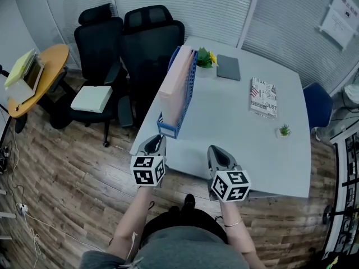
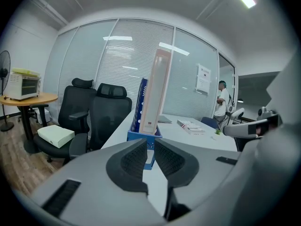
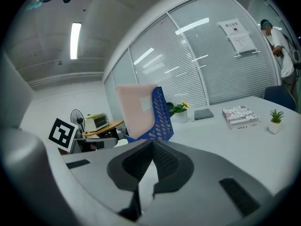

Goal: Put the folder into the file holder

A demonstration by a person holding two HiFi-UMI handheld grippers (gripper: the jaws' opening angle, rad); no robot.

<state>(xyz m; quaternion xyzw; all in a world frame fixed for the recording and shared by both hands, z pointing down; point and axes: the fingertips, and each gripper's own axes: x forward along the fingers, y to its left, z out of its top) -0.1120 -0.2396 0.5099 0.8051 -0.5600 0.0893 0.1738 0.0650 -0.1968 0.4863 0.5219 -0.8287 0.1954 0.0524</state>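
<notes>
A pink folder [image 1: 175, 88] stands upright inside the blue mesh file holder [image 1: 191, 74] near the left edge of the pale table [image 1: 235, 139]. Both grippers hover at the table's near edge, short of the holder. My left gripper [image 1: 159, 139] points at the holder's near end; its jaws stand a narrow slit apart with nothing between them. In the left gripper view, the folder [image 2: 155, 93] and holder [image 2: 140, 105] rise just beyond that gripper [image 2: 150, 147]. My right gripper [image 1: 213, 149] is shut and empty. In the right gripper view, the folder [image 3: 134, 109] and holder [image 3: 162, 113] stand past its tips [image 3: 153, 146].
On the table lie a printed book [image 1: 263, 96], a grey notebook [image 1: 228, 67], a potted plant with a yellow flower [image 1: 205, 58] and a tiny plant [image 1: 285, 131]. Two black chairs [image 1: 147, 41] stand left of the table, one with a white box [image 1: 91, 98]. A person [image 2: 221, 102] stands far off.
</notes>
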